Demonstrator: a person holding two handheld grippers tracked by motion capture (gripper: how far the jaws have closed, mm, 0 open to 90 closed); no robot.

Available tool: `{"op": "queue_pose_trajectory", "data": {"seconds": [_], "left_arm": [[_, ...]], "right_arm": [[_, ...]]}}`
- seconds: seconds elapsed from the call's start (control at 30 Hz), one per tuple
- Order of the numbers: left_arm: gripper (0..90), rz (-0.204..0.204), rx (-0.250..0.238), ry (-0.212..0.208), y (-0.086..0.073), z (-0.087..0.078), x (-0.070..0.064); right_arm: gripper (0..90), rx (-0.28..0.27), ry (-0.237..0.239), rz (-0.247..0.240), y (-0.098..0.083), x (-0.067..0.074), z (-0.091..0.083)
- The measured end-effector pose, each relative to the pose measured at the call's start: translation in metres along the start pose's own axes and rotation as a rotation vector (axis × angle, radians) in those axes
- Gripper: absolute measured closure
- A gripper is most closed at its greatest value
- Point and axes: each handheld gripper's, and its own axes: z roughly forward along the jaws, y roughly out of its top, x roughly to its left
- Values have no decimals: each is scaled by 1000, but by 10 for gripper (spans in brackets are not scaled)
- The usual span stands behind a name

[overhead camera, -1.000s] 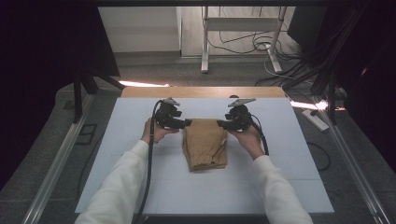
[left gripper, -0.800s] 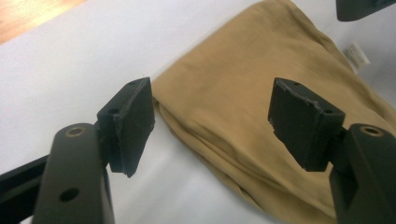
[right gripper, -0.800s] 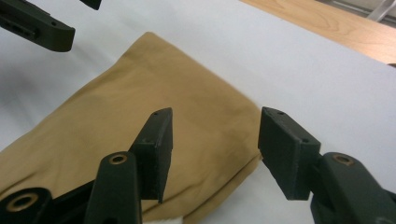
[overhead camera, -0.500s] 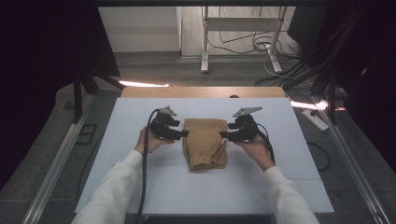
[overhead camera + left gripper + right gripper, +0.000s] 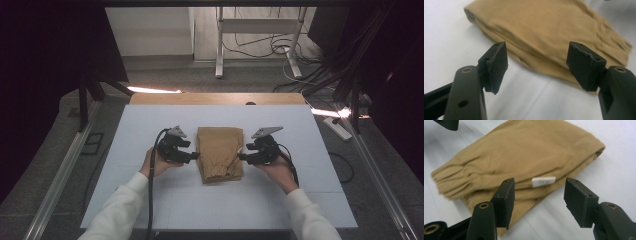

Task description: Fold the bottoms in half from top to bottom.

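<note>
From above, the folded tan cloth garment lies mid-counter between my left tool and right tool. My left tool's view shows released jaws at its edge; my right tool's view likewise, jaws having just widened, near the white label. Next: pinch both side edges.

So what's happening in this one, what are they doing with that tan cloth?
A person at a white table holds a gripper in each hand, one on either side of a folded tan garment. The left gripper and right gripper each point at a side edge of it, jaws open and nothing between them. The garment lies flat, gathered hem nearest the person, with a small white label on its right edge.
</note>
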Motion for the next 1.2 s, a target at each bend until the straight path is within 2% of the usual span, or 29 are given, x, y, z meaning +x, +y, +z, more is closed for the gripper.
{"op": "queue_pose_trajectory", "data": {"seconds": [0.07,0.13,0.17,0.23,0.33,0.47,0.7,0.8,1.0,1.2], "left_arm": [[326,-1,-1,5,-9,-5,-6],[326,-12,-20,-8,-18,-8,-9],[326,-8,-11,-5,-20,-10,-11],[313,-3,-7,-1,-25,-14,-14],[316,-13,-15,0,-32,-20,-17],[316,-28,-13,6,-44,-26,-17],[315,-42,0,26,-61,-35,-18],[316,-47,7,31,-69,-40,-17],[315,-61,12,35,-84,-48,-17],[315,-75,0,38,-94,-57,-18]], "right_arm": [[427,-1,1,-18,-8,5,-6],[424,6,1,-21,-12,8,-9],[422,6,2,-23,-14,9,-11],[422,-8,14,-17,-20,11,-17],[420,-17,5,-10,-28,14,-25],[418,-26,0,-3,-37,15,-34],[418,-8,2,19,-53,16,-44],[418,0,-14,11,-59,17,-49],[418,2,-34,33,-75,14,-59],[418,-1,-42,36,-90,12,-72]]}}
